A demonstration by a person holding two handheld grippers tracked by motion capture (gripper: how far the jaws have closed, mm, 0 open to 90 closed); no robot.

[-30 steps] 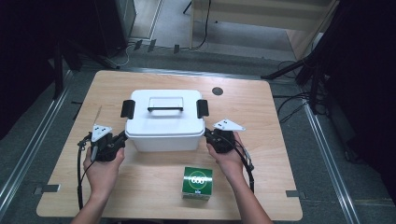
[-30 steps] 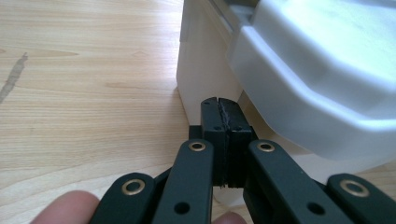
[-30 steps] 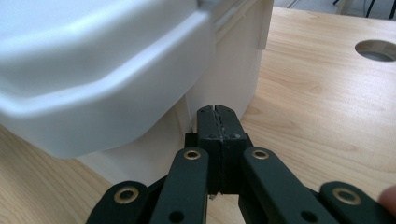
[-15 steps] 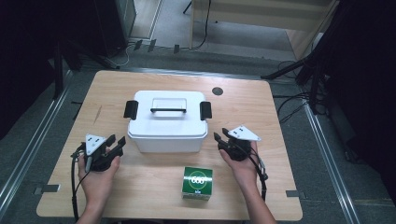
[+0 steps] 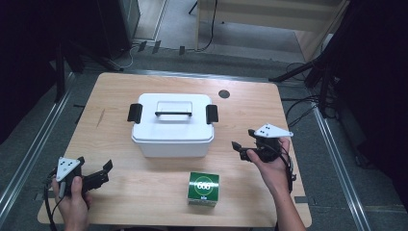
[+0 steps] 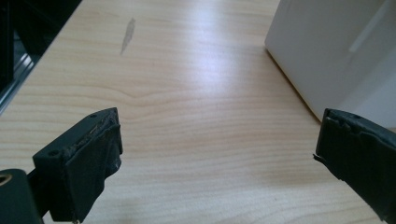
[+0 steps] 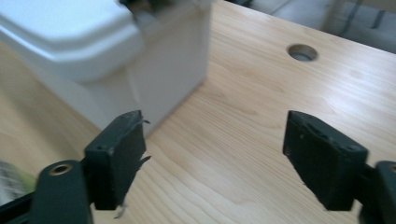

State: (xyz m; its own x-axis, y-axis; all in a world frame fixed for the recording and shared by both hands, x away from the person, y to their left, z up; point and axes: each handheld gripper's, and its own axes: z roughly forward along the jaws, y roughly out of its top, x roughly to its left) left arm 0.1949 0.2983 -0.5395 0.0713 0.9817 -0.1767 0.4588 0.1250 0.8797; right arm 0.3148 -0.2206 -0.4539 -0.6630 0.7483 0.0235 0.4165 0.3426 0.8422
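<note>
A white lidded box (image 5: 172,125) with a black handle and a black latch at each end stands in the middle of the wooden table (image 5: 120,91). A small green box (image 5: 203,188) sits in front of it. My left gripper (image 5: 95,162) is at the near left corner, well clear of the white box (image 6: 336,51). Its jaws have just been opening and stand wide over bare wood (image 6: 219,149). My right gripper (image 5: 242,138) hovers to the right of the box, and its jaws have also just been opening. Nothing lies between them (image 7: 217,149), and the white box (image 7: 93,51) is off to their left.
A round cable hole (image 5: 223,94) is in the table behind the box, also seen as a hole (image 7: 302,52) in the right gripper view. Metal floor rails (image 5: 29,154) run along both sides of the table. Dark stands and cables (image 5: 317,72) crowd the far right.
Both hands have drawn away from the ends of the white box, the left toward the near left corner, the right outward to the right. Both pairs of jaws have gone from shut to open.
</note>
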